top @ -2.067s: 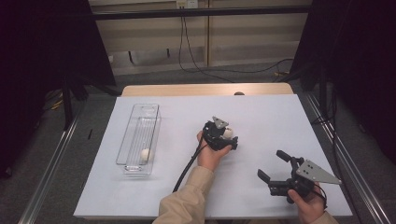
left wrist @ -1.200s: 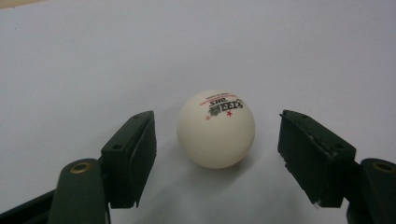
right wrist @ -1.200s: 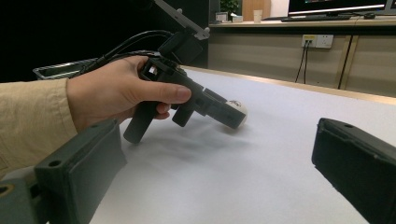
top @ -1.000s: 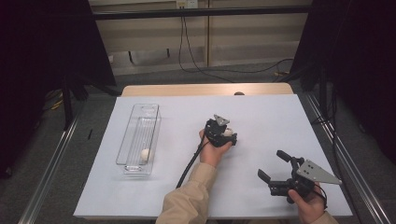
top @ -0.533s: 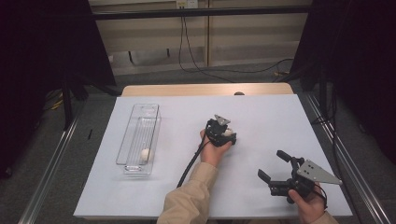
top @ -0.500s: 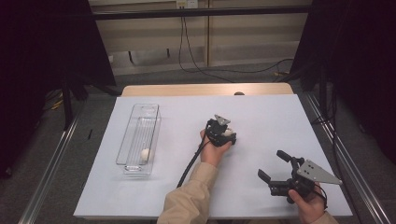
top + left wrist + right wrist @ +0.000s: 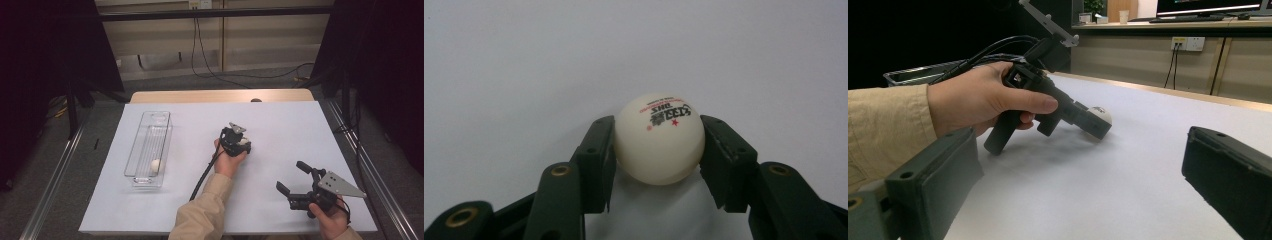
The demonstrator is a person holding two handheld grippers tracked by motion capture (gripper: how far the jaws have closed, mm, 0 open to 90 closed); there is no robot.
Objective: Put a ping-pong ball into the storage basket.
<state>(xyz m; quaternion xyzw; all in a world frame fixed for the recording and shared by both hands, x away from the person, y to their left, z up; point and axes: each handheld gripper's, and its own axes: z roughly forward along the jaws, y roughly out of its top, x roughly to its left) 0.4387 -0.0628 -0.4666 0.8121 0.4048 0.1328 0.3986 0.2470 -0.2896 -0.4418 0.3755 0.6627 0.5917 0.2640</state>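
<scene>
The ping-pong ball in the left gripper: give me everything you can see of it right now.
The ping-pong ball is a smooth, matte, cream-white sphere that looks like plastic, with small red and black print and a red star on top. It sits between the left gripper's two black jaws, which press its sides. It is low over the white table sheet; whether it touches the sheet I cannot tell. The right gripper view shows it at that gripper's tip.

Two white balls are showing on the white table (image 7: 280, 125): one ball (image 7: 156, 165) is lying inside the tray, and a second ball (image 7: 659, 139), printed with red lettering, is sitting well to the right of the tray. One clear plastic tray (image 7: 148, 148) is sitting there. Two handheld grippers are working to the right of the tray: the left gripper (image 7: 657, 150) and the right gripper (image 7: 294, 176).
</scene>
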